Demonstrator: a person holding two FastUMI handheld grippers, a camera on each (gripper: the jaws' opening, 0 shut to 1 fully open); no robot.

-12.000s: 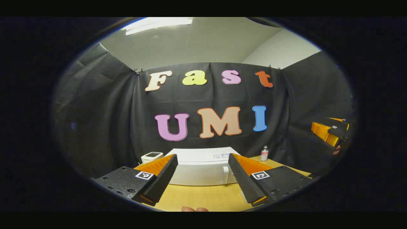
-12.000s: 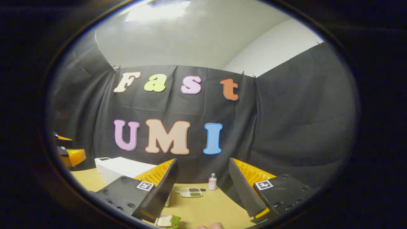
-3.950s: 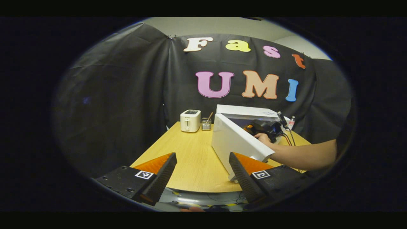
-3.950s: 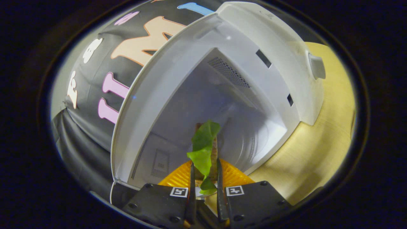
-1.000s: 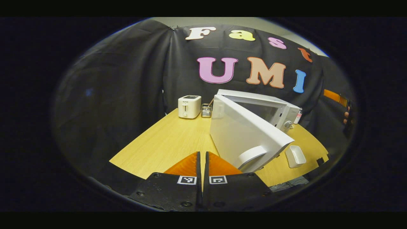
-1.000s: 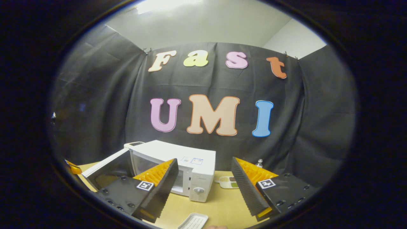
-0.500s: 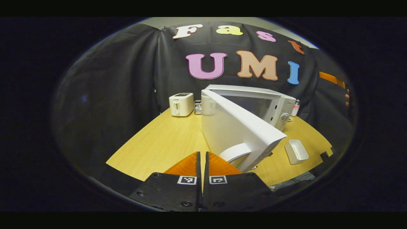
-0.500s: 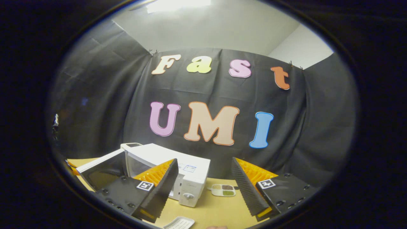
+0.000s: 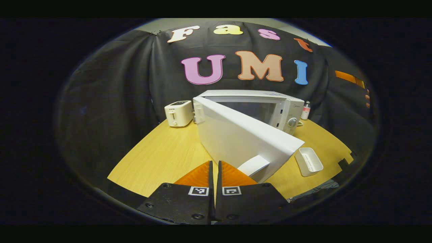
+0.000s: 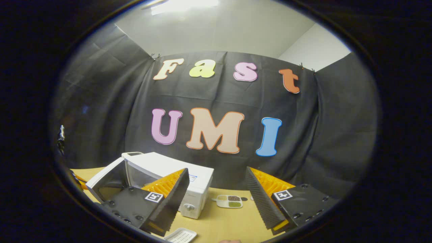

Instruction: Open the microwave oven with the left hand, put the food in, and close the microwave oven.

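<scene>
Since a second ago the microwave door has swung a little nearer its white box, though it stands well ajar, its handle just ahead and right of the left gripper, whose fingers are pressed together. A steady push on the door's outer face near that handle should latch it. The right gripper, spread and empty, hangs back over the tabletop, a small white tray beyond the door

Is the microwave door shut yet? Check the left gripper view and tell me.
No, the microwave door stands swung out at an angle from the oven, with the left gripper just short of it.
</scene>
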